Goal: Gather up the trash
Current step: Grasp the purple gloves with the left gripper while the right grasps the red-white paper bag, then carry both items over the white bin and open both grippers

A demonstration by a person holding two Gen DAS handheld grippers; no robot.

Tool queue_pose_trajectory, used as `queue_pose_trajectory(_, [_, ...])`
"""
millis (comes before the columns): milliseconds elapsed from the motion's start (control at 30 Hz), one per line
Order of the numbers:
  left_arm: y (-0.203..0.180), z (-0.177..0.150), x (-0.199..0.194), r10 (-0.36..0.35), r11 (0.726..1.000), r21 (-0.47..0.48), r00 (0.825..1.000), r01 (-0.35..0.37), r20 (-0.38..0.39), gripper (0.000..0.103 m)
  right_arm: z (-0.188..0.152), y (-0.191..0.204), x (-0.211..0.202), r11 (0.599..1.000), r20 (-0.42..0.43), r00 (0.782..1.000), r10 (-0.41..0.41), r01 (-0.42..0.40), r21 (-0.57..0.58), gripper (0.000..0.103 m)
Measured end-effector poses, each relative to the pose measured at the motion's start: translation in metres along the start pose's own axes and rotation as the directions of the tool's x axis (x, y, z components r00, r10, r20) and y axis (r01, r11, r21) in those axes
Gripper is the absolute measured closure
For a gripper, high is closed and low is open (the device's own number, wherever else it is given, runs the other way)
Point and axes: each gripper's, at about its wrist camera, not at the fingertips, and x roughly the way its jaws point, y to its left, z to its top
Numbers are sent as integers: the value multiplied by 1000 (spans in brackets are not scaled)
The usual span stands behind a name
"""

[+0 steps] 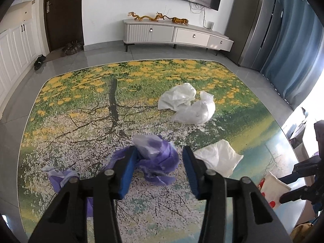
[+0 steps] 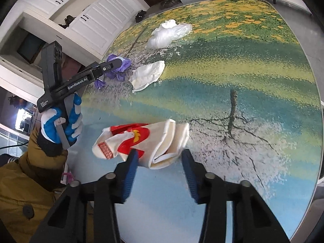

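Room: living room with a TV cabinet (image 1: 176, 34), a dark door (image 1: 62, 14) and a table (image 1: 60, 105) printed with trees and yellow flowers.
Trash on table: purple bag (image 1: 160, 158) near me on the left, red and white paper bag (image 2: 141, 141) near me on the right, a white napkin (image 1: 218, 158) between them, and two crumpled white bags (image 1: 186, 105) further away.
Step in hand: I am taking one piece with each tool. To do it well, I should push each tip low to the table, so that the pads catch a thick fold and not only a thin edge.
Left tongs (image 1: 157, 162): about half open; the purple bag is between the pads and the left pad touches it, but the right pad is apart, so I do not hold it yet.
Right tongs (image 2: 160, 159): less than half open, around the folded end of the paper bag; the left pad touches it, and I cannot tell if the grip is already firm.
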Motion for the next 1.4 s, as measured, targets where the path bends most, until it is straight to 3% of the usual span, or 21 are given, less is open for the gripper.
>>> queue_pose_trajectory(100, [1, 0, 0, -11, 1000, -9, 1000, 11, 2, 65, 2, 1, 1, 1000, -2, 1000, 3, -3, -12, 76])
queue_pose_trajectory(167, [1, 0, 0, -12, 1000, -6, 1000, 12, 4, 67, 7, 2, 2, 1000, 9, 1000, 12, -12, -16, 77])
queue_pose_trajectory(233, [1, 0, 0, -12, 1000, -2, 1000, 12, 6, 71, 11, 4, 1, 999, 25, 999, 22, -21, -25, 88])
queue_pose_trajectory(333, [1, 0, -1, -20, 1000, -10, 1000, 20, 15, 74, 18, 6, -4, 999, 56, 998, 12, -10, -47, 93])
queue_pose_trajectory(867, [-4, 7, -56, -18, 998, -56, 990, 26, 138, 78, 24, 44, -44, 979, 213, 975, -67, 105, -177, 95])
queue_pose_trajectory(1167, [-20, 13, -102, -12, 999, -43, 975, 22, 221, 78, 21, 56, -91, 967, 347, 935, -73, 151, -204, 95])
queue_pose_trajectory(1400, [-52, 27, -122, -35, 999, -4, 969, 37, 246, 78, 13, 36, -133, 971, 456, 887, -74, 169, -170, 95])
